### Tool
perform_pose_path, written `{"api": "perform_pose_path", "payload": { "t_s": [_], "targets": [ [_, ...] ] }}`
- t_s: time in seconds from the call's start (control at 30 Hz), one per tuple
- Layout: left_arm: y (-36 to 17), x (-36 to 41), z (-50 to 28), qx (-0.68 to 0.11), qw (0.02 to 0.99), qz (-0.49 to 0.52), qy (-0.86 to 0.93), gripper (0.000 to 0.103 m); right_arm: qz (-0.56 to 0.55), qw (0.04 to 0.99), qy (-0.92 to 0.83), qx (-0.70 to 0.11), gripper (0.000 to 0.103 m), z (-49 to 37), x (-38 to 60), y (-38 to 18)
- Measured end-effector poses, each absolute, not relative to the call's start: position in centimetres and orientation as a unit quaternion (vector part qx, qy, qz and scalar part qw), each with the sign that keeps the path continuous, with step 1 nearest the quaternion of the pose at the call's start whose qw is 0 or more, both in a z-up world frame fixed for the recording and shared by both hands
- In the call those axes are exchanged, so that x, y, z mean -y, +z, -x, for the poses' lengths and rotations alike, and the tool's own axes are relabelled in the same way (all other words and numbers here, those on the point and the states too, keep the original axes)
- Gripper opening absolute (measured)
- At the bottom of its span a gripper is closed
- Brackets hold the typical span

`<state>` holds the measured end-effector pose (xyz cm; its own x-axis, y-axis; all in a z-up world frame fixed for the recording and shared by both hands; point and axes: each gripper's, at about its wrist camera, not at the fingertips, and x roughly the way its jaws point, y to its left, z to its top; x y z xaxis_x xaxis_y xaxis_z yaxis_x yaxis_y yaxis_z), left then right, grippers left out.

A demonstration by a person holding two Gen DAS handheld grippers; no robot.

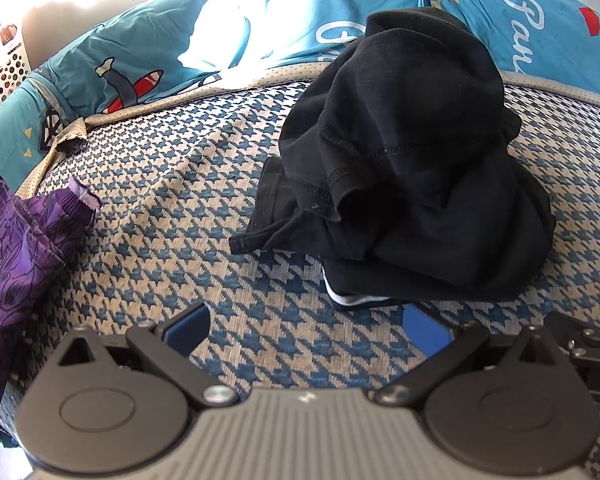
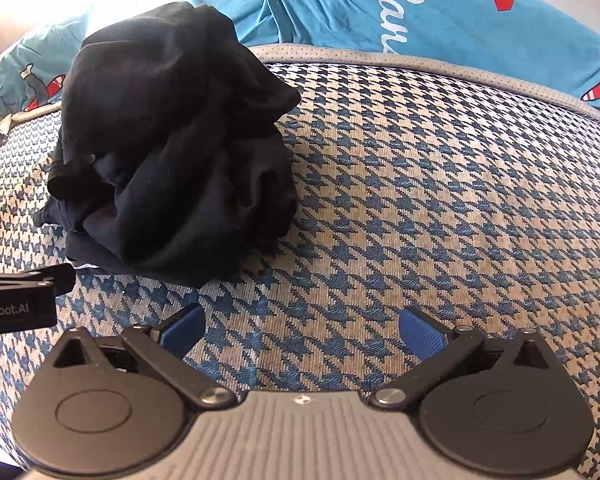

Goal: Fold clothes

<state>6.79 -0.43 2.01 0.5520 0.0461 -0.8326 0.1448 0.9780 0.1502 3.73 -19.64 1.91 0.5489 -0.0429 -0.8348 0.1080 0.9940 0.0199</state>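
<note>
- Left gripper [image 1: 306,330]: jaws spread wide, nothing between the blue pads [image 1: 186,330], hovering over the houndstooth mattress cover [image 1: 160,216].
- Far left of left wrist view: white perforated basket [image 1: 0,76] at the edge, past the bed.
- Purple patterned garment [image 1: 16,248] lay at the mattress's left edge, cuff end pointing in toward the middle; well apart from the black pile.
- Teal printed bedding [image 1: 140,56] w/ plane motifs and white script ran along the back, behind the beige piping.
- Black clothes pile [image 1: 404,160] sat right of centre in left wrist view, just ahead of the left gripper's right pad. Crumpled heap, no clean long axis; tallest at the back, spreading at the base. One stitched hem/strap end trailed out to the lower left. A white edge peeked out under the near bottom.
- Right gripper [image 2: 302,330]: jaws also wide apart, holding nothing, over bare mattress.
- From right wrist view the black clothes pile [image 2: 172,140] was up and to the left of the gripper, not touching it; part of the left gripper [image 2: 20,296] showed at the left edge, near the pile's base.
- Right of pile: only open mattress cover [image 2: 440,184], then teal bedding [image 2: 480,20] behind.
</note>
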Motion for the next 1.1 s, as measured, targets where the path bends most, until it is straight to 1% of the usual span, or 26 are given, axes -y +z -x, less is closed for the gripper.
{"api": "perform_pose_path", "payload": {
  "t_s": [0.23,0.47,0.7,0.83,0.9,0.93,0.97,1.1],
  "targets": [
    [2.1,0.1,-7.1,-0.472,0.876,-0.095,-0.026,0.103,-0.039,0.885,-0.031,-0.463,0.103,-3.7,19.5,2.5],
    [2.6,-1.2,-8.0,-0.467,0.881,-0.068,-0.009,0.103,-0.041,0.91,0.01,-0.413,0.103,-4.1,19.4,4.6],
    [3.4,-2.3,-9.4,-0.45,0.891,-0.057,0.009,0.103,-0.077,0.904,0.058,-0.416,0.103,-5.6,19.2,5.4],
    [3.5,-2.9,-10.3,-0.446,0.893,-0.05,0.021,0.103,-0.083,0.911,0.075,-0.398,0.103,-6.4,18.9,6.2],
    [3.5,-3.2,-10.7,-0.445,0.894,-0.041,0.022,0.103,-0.078,0.915,0.081,-0.388,0.102,-6.9,18.5,6.6],
    [3.6,-3.3,-10.9,-0.444,0.895,-0.036,0.021,0.103,-0.075,0.917,0.082,-0.384,0.099,-7.2,18.4,6.7],
    [3.6,-3.5,-11.0,-0.442,0.896,-0.032,0.021,0.103,-0.075,0.918,0.083,-0.381,0.098,-7.6,18.2,6.8],
    [3.6,-4.0,-11.6,-0.439,0.898,-0.023,0.028,0.103,-0.084,0.919,0.09,-0.374,0.097,-9.2,18.0,6.9]
  ]
}}
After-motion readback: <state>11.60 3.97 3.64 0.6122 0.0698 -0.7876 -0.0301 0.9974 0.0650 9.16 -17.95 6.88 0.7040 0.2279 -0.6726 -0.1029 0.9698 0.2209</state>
